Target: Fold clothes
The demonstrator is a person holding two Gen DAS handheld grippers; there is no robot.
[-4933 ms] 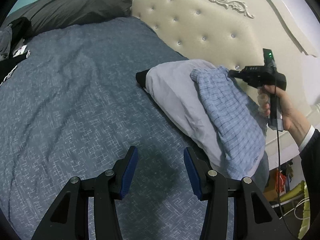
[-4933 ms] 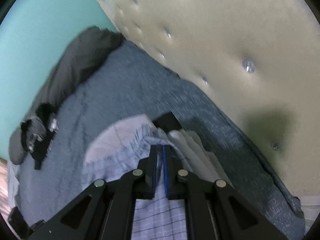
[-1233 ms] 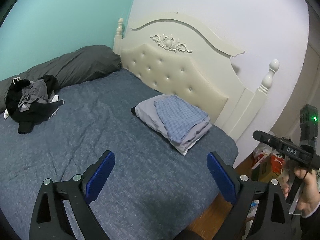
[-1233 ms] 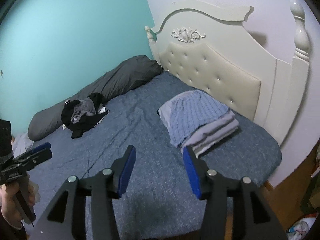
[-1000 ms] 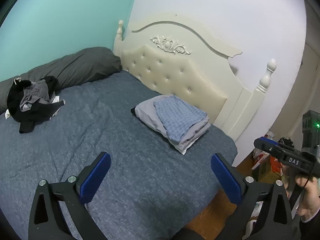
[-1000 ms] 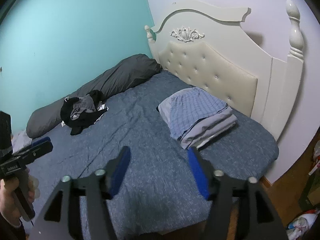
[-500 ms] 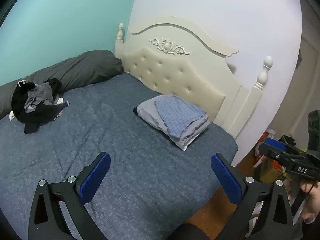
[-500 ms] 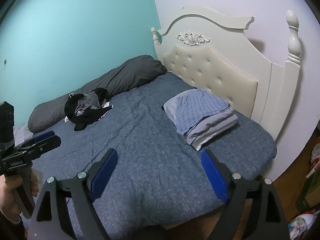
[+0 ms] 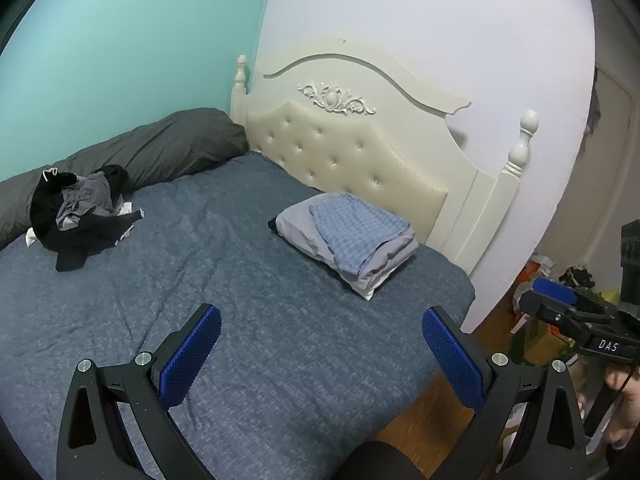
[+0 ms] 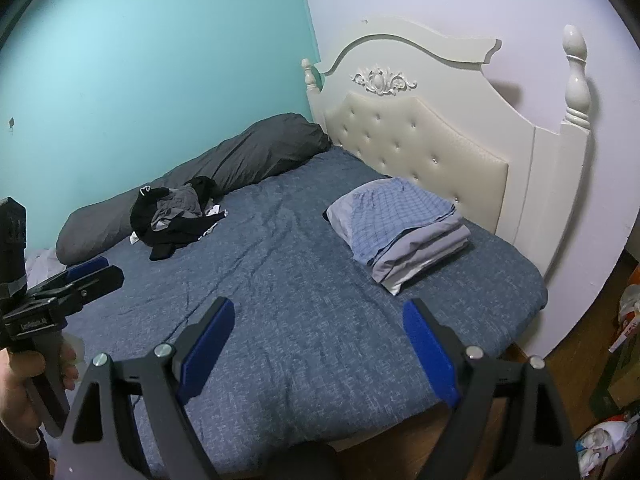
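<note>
A folded stack [image 9: 360, 240] [image 10: 400, 220], a blue checked garment on top of grey ones, lies on the bed beside the headboard. A loose heap of black and grey clothes [image 9: 80, 212] [image 10: 176, 212] sits at the far left of the bed, by the long pillow. My left gripper [image 9: 319, 320] hangs wide open over the bed's near edge, nothing between its blue pads. My right gripper [image 10: 318, 312] is open and empty too, well short of the stack. Each gripper shows at the edge of the other's view, the right gripper [image 9: 560, 304] and the left gripper [image 10: 80, 280].
The bed's blue-grey cover [image 9: 200, 260] [image 10: 280, 280] stretches between heap and stack. A cream tufted headboard [image 9: 360, 152] and a long dark grey pillow [image 9: 160, 148] line the far sides. Bags and boxes [image 10: 620, 360] clutter the wooden floor on the right.
The right gripper, shut on the checked garment earlier, has let it go and its jaws have spread wide. Both grippers have drawn back from the bed, so more of the room shows.
</note>
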